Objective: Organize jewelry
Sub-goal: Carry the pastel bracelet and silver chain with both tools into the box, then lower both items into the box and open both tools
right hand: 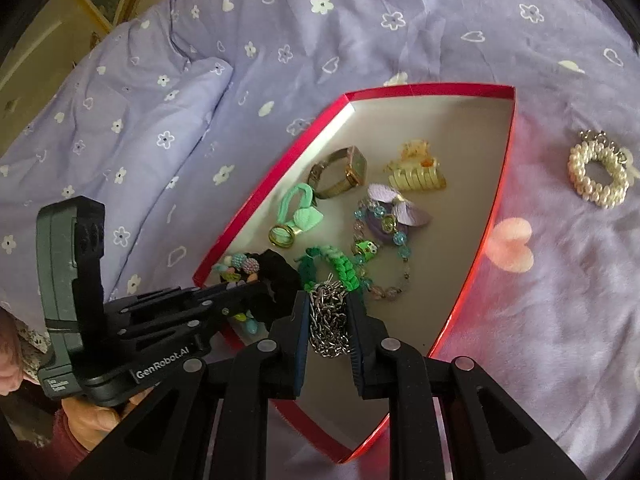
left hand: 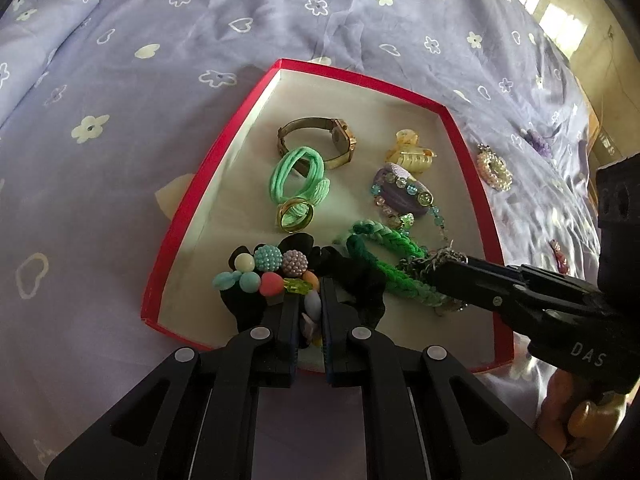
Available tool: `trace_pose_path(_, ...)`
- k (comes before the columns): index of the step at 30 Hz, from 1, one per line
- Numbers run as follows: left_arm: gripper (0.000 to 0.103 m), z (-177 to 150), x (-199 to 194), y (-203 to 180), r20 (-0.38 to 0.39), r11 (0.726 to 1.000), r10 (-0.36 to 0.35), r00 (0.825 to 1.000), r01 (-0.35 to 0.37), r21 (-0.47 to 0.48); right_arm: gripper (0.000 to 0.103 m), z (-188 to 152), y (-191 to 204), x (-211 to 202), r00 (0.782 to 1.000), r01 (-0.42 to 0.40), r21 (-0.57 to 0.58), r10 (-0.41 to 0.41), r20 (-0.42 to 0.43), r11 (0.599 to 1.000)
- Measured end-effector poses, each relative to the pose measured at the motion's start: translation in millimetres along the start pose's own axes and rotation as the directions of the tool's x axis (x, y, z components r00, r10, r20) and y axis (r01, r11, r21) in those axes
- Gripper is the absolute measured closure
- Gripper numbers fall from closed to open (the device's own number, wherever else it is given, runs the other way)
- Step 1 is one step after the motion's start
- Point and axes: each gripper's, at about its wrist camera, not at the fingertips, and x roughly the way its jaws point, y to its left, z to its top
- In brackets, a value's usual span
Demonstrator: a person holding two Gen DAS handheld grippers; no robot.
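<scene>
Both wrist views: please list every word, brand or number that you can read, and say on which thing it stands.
"DAS" - on the black body of the right gripper, left wrist view.
"GenRobot.AI" - on the black body of the left gripper, right wrist view.
Small white label on the left gripper's handle: too small to read.
Watch dial: unreadable.

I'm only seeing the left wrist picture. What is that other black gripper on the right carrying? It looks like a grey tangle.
Observer: The right wrist view shows the right gripper shut on a bunched silver chain, over the red box.
Operator: Anything left outside the box?
Observer: A pearl bracelet lies whole on the purple bedspread, right of the box.
Operator: And my gripper?
Observer: From the right wrist view, the left gripper reaches in over the box's near left corner, at the black scrunchie.
</scene>
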Motion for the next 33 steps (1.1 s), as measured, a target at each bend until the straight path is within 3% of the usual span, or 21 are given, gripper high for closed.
trace_pose_path(15, 0.093, 0, 0, 1, 0.0, 1.0, 0.009, 1.0, -0.009, -0.008, 0.083, 2, 4, 4, 0.999, 0.03, -0.038, -0.031, -0.02, 0.999)
trace_pose_path(24, 0.081, 2, -2, -1, 0.003, 1.0, 0.029, 1.0, -0.029, -0.002, 0.08, 2, 4, 1, 1.0, 0.018, -0.02, -0.018, -0.008, 1.0)
trace_pose_path(26, 0.073, 2, -4, -1, 0.007, 0.999, 0.038, 0.999, -0.038, -0.002, 0.078, 2, 3, -2, 1.0, 0.017, -0.013, -0.017, 0.002, 1.0)
trace_pose_path(28, 0.071, 2, -6, -1, 0.01, 0.999, 0.04, 0.999, -0.04, -0.005, 0.07, 2, 1, -7, 1.0, 0.015, -0.003, -0.015, 0.018, 1.0)
trace_pose_path(33, 0.07, 1, -9, -2, 0.011, 0.999, 0.042, 0.999, -0.042, -0.01, 0.061, 4, 0, -19, 0.999, 0.005, 0.009, -0.006, 0.051, 1.0)
